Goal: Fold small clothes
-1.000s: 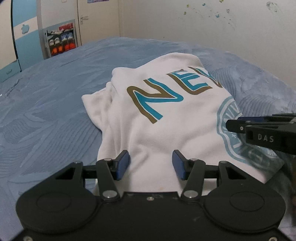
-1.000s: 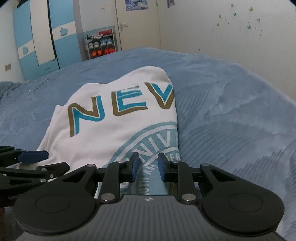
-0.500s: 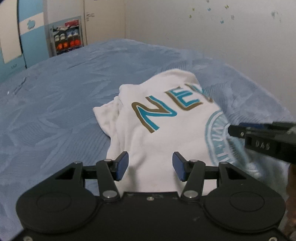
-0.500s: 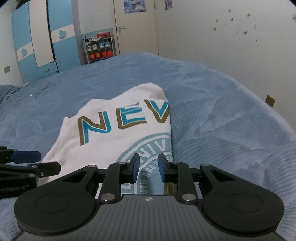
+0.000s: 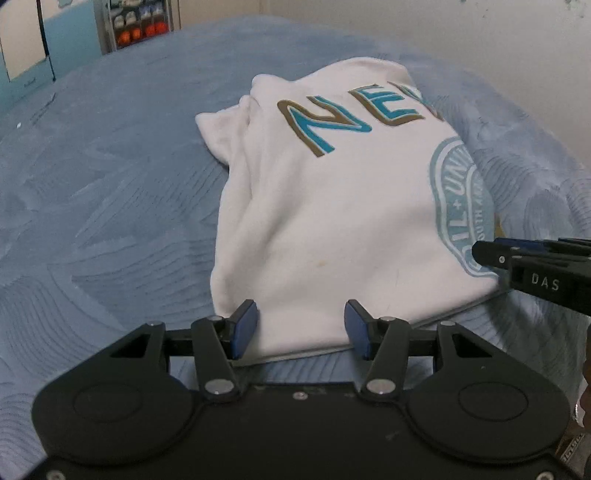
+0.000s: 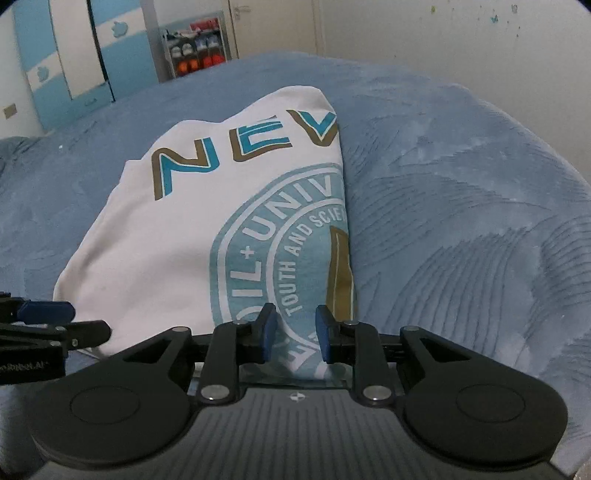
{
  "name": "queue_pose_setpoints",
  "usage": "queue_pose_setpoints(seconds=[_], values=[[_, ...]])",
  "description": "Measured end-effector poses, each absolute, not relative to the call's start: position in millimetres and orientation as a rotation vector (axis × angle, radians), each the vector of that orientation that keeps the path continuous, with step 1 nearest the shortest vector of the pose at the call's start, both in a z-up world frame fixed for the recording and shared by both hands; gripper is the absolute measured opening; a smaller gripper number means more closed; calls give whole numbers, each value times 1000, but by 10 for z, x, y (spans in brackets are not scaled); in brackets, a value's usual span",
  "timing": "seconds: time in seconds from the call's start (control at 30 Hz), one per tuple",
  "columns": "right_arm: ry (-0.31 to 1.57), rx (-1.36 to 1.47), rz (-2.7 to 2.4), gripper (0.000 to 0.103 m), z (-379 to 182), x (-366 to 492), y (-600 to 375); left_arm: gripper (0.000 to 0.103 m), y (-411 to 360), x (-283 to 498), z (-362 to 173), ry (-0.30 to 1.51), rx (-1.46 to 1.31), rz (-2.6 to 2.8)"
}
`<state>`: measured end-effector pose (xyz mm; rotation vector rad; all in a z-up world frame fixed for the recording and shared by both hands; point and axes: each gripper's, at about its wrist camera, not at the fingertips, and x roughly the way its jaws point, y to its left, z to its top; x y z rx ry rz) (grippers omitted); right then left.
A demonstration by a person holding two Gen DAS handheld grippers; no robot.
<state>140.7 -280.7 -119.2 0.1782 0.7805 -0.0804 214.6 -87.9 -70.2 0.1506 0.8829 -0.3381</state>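
Note:
A white T-shirt (image 5: 332, 221) with teal-and-gold "NEV" lettering and a round teal seal lies folded lengthwise on the blue bedspread (image 5: 110, 184). My left gripper (image 5: 300, 325) is open wide, its blue pads just over the near hem at the shirt's left corner. My right gripper (image 6: 294, 325) is open by a narrower gap, low over the hem on the seal side of the shirt (image 6: 166, 240). The cloth lies flat between both pairs of fingers. Each gripper shows in the other's view: the right gripper (image 5: 491, 254) at the right edge and the left gripper (image 6: 74, 320) at the left edge.
The bedspread (image 6: 461, 221) spreads wide on all sides of the shirt. A blue-and-white wardrobe (image 6: 66, 62) and a shoe shelf (image 6: 195, 48) stand beyond the bed's far end. A pale wall (image 5: 480, 33) runs along the bed's right side.
Both grippers rose and drew back half a second ago, then came down close to the near hem again. The shirt stayed flat, and neither gripper's finger gap changed.

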Motion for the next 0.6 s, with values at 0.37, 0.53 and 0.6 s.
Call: queue_pose_setpoints(seconds=[0.37,0.53,0.6], values=[[774,140,-121,50,-420,1106,-2740,55,-845,1930,-62,895,123,-327],[766,157,-132,51,-264,948,-2753,55,-824,1766,125,865,114,-329],[769,159,-133,51,-254,919,-2761,55,-820,1740,141,867,115,-320]])
